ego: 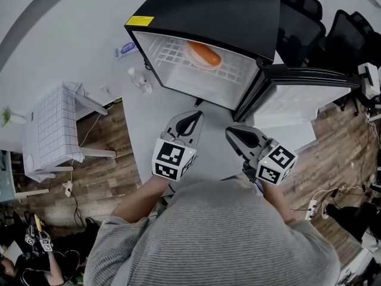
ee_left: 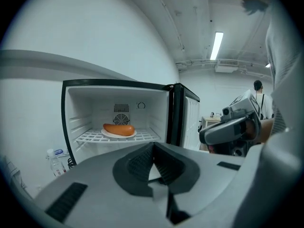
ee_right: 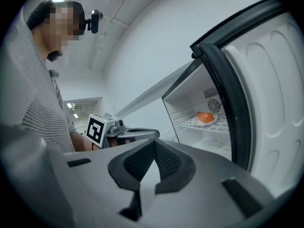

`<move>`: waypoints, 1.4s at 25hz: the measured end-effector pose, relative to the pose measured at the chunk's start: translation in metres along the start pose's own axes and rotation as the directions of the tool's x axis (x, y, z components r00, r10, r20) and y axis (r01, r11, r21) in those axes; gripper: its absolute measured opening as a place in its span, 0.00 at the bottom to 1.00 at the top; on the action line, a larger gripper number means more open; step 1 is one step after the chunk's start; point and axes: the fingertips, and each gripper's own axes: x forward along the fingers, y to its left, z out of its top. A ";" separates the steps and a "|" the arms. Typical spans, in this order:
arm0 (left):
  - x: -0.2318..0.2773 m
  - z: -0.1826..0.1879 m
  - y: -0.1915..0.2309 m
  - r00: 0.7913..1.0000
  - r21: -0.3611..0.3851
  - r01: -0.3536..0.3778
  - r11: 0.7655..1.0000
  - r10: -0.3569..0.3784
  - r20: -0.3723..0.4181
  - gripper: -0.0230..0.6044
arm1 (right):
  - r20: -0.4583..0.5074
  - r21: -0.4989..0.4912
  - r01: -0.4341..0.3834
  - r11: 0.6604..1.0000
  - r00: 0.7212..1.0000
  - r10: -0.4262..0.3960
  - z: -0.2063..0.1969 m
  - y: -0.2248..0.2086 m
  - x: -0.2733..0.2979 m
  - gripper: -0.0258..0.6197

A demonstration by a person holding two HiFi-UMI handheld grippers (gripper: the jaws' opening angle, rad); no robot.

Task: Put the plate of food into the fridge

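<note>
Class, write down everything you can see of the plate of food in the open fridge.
The plate is small, round, white and shallow, perhaps ceramic or plastic. It carries one oblong orange-brown food item, sausage-shaped, lying across it. The plate sits level on the white wire shelf inside the fridge, in front of the round fan grille on the back wall. Only the shelf and the food touch it.

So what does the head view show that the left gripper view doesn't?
Only the head view: the fridge's black top, the wooden floor, black chairs. Only the left gripper view: the fan grille in the fridge's back wall, a ceiling light. Both: the open door, the plate of food on the wire shelf, a bottle beside the fridge.
</note>
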 end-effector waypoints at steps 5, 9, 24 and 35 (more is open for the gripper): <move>-0.016 0.000 -0.009 1.000 -0.032 0.011 0.999 -0.011 0.022 0.05 | 0.029 -0.012 -0.011 1.000 1.000 0.012 0.000 0.006 0.000 0.06; -0.030 -0.008 -0.020 0.999 -0.017 0.037 0.999 -0.036 0.010 0.05 | 0.048 -0.030 -0.026 0.999 0.998 0.027 -0.005 0.013 0.002 0.06; -0.078 -0.009 -0.034 0.994 -0.112 0.067 0.991 -0.057 0.096 0.05 | 0.077 -0.059 -0.018 0.998 0.997 0.023 -0.009 0.043 0.008 0.06; -0.107 -0.006 -0.037 0.988 -0.083 0.096 0.992 -0.085 0.126 0.06 | 0.104 -0.060 0.011 0.998 0.995 -0.005 -0.017 0.071 0.012 0.06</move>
